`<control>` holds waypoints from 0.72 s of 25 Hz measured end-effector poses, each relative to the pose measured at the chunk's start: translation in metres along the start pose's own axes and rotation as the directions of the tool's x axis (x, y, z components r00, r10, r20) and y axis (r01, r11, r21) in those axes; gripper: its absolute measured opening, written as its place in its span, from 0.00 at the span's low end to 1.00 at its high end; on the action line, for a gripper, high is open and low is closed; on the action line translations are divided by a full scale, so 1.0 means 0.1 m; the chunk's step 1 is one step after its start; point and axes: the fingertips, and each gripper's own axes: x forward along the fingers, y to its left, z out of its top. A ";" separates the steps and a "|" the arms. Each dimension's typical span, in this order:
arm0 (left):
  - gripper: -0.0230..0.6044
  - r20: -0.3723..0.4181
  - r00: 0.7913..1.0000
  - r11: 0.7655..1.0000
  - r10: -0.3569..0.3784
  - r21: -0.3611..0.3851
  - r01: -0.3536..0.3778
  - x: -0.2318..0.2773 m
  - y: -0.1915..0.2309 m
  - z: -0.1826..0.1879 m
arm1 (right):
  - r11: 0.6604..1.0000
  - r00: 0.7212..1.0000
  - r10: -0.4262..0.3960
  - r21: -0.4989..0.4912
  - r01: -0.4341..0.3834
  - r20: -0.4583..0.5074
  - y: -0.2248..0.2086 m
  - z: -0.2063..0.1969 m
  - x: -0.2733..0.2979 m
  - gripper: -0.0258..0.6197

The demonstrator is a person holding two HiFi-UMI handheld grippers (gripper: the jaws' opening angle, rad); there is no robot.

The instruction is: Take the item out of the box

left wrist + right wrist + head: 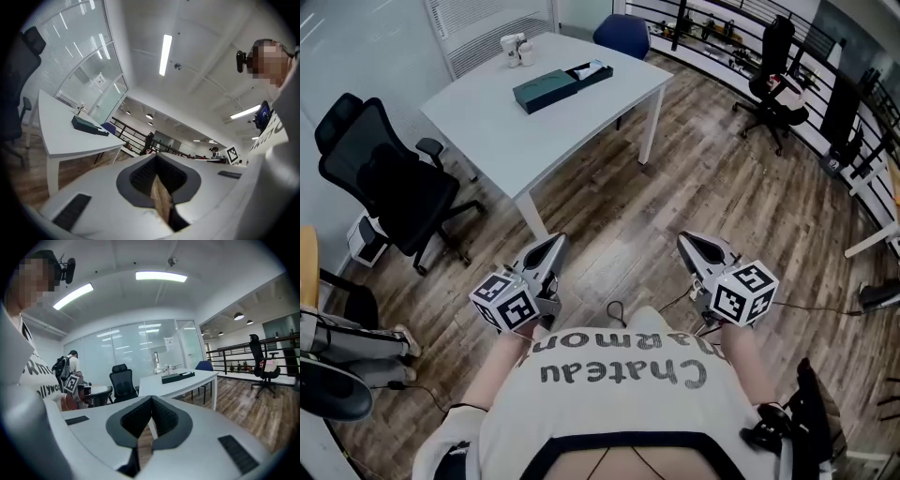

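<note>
A long dark green box (561, 86) lies on the white table (487, 131) far ahead, its right end open with a pale item (591, 69) showing inside. The box (89, 125) also shows small in the left gripper view, and the box (178, 377) sits on the table in the right gripper view. Both grippers are held low, close to my body and well short of the table. My left gripper (555, 242) has its jaws together with nothing between them. The right gripper (684, 240) is likewise shut and empty.
A black office chair (389, 183) stands left of the table and a blue chair (623, 36) behind it. Small white objects (516, 49) sit at the table's far end. Another black chair (778, 84) stands by the railing at right. Wooden floor lies between me and the table.
</note>
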 end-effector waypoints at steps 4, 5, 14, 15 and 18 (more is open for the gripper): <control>0.03 -0.016 1.000 1.000 0.006 0.010 -0.006 0.10 0.07 -0.06 | 0.999 1.000 -0.019 0.047 0.020 -0.017 -0.17 -0.01 0.11 0.04; 0.03 -0.018 1.000 1.000 0.007 0.013 -0.007 0.13 0.11 -0.07 | 0.998 1.000 -0.015 0.058 0.016 -0.020 -0.21 -0.01 0.17 0.04; 0.03 -0.019 0.998 0.998 0.059 0.018 -0.059 0.73 0.58 0.06 | 0.998 0.998 0.055 0.033 -0.055 -0.001 -0.81 0.33 0.85 0.04; 0.03 -0.014 0.998 0.998 0.067 0.020 -0.067 0.82 0.64 0.11 | 0.997 0.997 0.072 0.025 -0.072 0.000 -0.88 0.39 0.93 0.04; 0.03 0.017 0.995 0.995 0.095 0.019 -0.096 1.13 0.84 0.28 | 0.993 0.993 0.120 -0.008 -0.120 -0.021 -1.11 0.56 1.22 0.04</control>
